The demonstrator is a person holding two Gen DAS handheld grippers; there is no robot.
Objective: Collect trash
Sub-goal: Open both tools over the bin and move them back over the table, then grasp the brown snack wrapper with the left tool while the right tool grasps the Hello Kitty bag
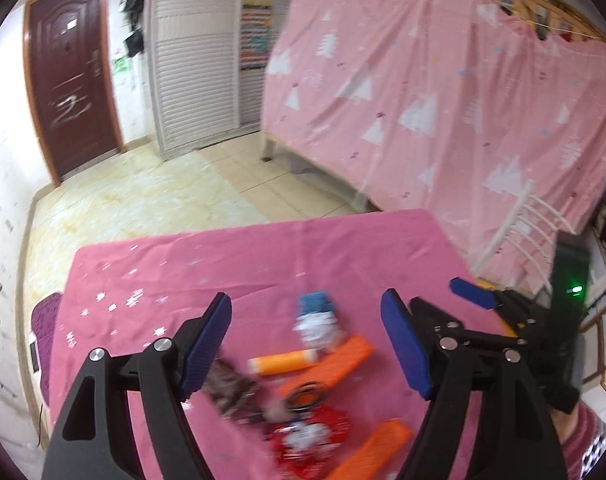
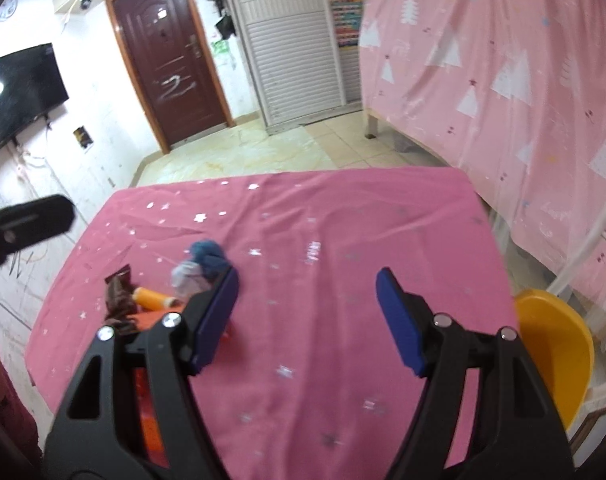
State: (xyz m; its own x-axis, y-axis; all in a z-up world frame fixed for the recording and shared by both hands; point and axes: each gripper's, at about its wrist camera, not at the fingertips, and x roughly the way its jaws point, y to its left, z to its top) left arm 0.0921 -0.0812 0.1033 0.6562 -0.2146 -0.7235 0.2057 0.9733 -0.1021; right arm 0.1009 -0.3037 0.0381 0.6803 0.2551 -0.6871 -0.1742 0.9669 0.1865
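On the bench (image 1: 263, 248), draped in a pink star-print cloth, the trash lies in a loose cluster just ahead of the left hand-held gripper (image 1: 305, 344). Its jaws stand wide apart, holding nothing. The right hand-held gripper (image 2: 307, 320) is also spread and empty, hovering over bare cloth with the litter off to its left.

The pile includes an orange tube (image 1: 283, 362), a dark crinkled wrapper (image 1: 229, 386), a red-and-white foil packet (image 1: 307, 436), flat orange pieces (image 1: 331, 360) and a blue-and-white crumpled wad (image 1: 315, 318). All of it looks light. The wrappers seem thin and limp, so they would likely crumple and slip unless pinched across a bunched fold. The tube looks stiffer and rounder and could roll away; gripping across its middle seems safest. A yellow bin (image 2: 555, 352) sits beside the bench's right edge, probably the destination.
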